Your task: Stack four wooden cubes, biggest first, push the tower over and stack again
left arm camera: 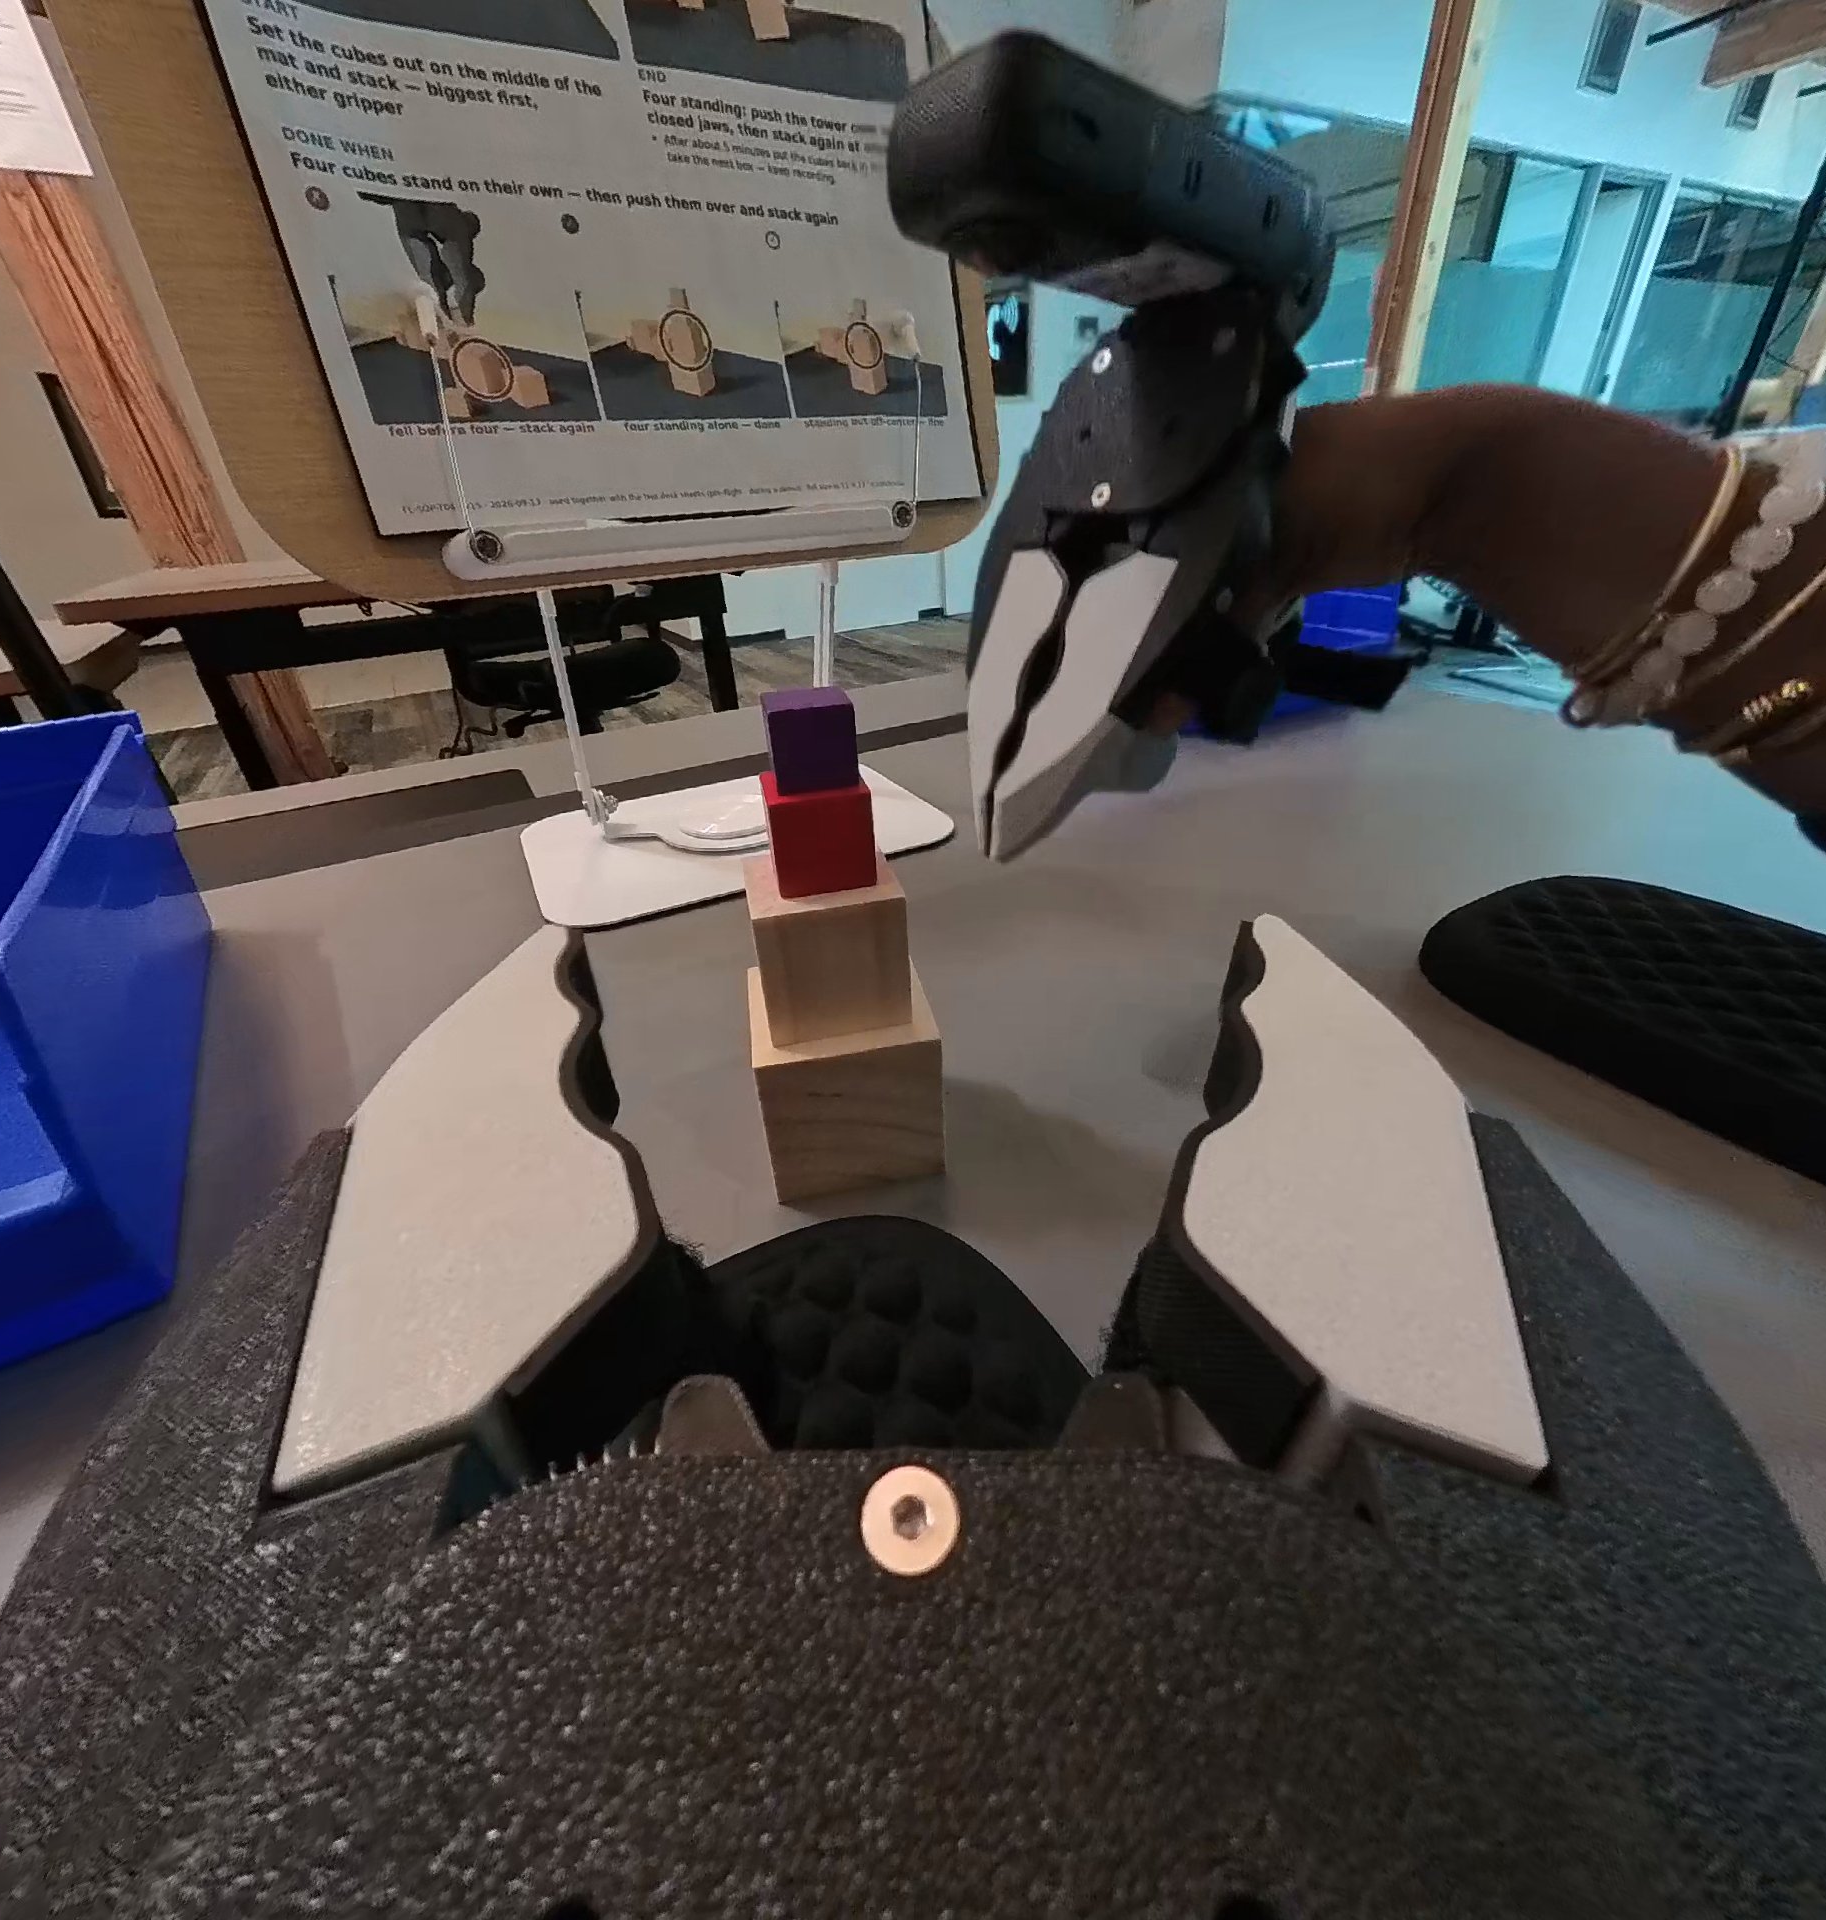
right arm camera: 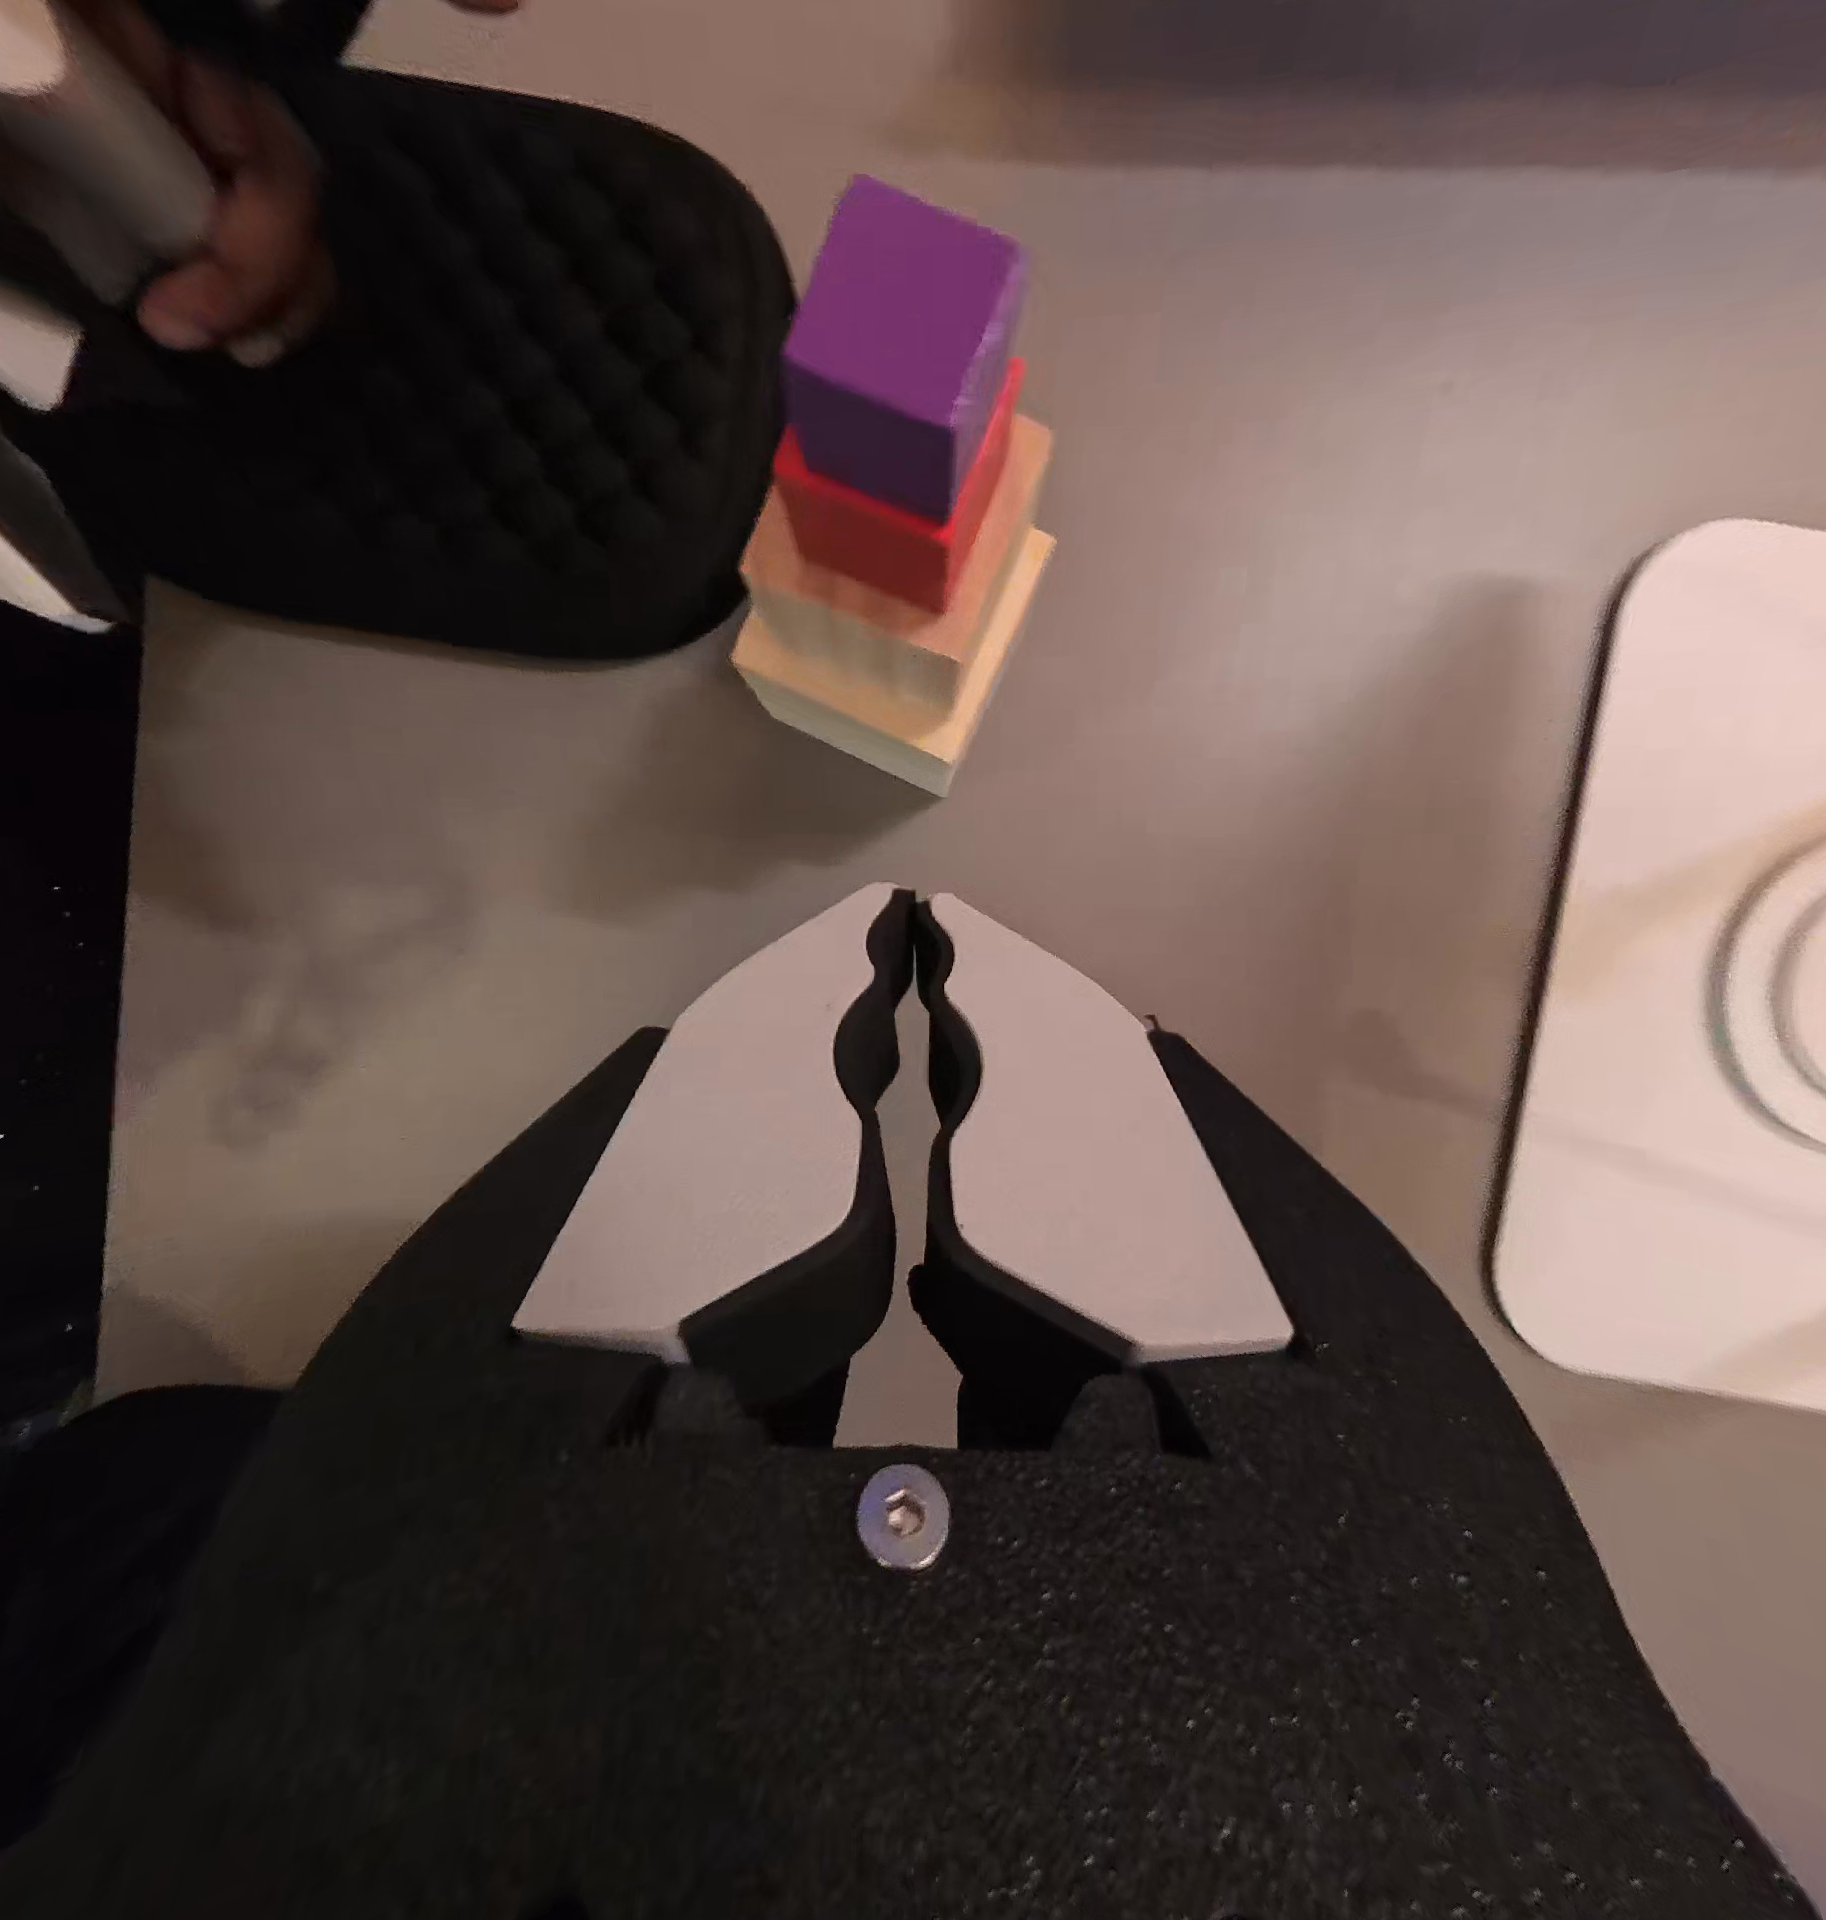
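A tower of four cubes stands on the grey table. From the bottom: a big plain wooden cube (left arm camera: 855, 1112), a smaller plain wooden cube (left arm camera: 831, 961), a red cube (left arm camera: 818, 836), a purple cube (left arm camera: 810, 740) on top. The tower also shows from above in the right wrist view, with the purple cube (right arm camera: 904, 343) uppermost. My left gripper (left arm camera: 914, 940) is open and empty, low, its fingers either side of the tower's base without touching it. My right gripper (right arm camera: 914, 899) is shut with nothing between the pads; it hangs to the right of the tower (left arm camera: 1002, 831), near its upper cubes.
A blue bin (left arm camera: 47, 1018) stands at the left. A white stand base (left arm camera: 732, 847) with an instruction sheet is behind the tower. Black quilted pads lie at the right (left arm camera: 1657, 1018) and under the left gripper (left arm camera: 888, 1330). A person's hand holds the right gripper. The smaller plain wooden cube (left arm camera: 831, 961) lies around 6 centimeters away from my left fingertips.
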A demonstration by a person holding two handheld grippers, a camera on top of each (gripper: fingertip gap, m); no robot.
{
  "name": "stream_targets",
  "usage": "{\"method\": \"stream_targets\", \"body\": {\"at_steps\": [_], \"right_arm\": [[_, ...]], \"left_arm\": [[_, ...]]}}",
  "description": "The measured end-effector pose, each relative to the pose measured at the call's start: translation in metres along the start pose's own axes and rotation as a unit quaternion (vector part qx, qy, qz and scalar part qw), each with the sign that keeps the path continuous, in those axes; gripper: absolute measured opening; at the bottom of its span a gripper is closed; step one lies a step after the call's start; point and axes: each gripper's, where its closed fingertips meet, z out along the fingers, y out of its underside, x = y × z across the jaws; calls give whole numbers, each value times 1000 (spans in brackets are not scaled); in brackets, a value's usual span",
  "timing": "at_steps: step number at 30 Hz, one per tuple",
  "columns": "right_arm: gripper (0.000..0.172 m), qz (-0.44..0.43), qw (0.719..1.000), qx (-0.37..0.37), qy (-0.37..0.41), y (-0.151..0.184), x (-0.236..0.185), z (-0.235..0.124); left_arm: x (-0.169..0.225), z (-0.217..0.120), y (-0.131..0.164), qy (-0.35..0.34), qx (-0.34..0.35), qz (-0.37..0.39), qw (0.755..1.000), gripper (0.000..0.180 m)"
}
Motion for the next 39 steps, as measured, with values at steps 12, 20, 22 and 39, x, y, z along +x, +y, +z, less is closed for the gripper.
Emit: {"method": "stream_targets", "body": {"at_steps": [12,20,22,39], "right_arm": [[0,-73,995,61,-7,-27,-19,31],[0,-81,995,61,0,-35,-16,32],[0,-82,995,59,2,-36,-16,32],[0,-93,994,60,12,-45,-12,31]], "left_arm": [[-1,0,0,-1,1,-2,1000,113],[0,0,0,1,1,-3,1000,113],[0,-1,0,1,1,-3,1000,113],[0,-1,0,3,0,-5,1000,112]]}}
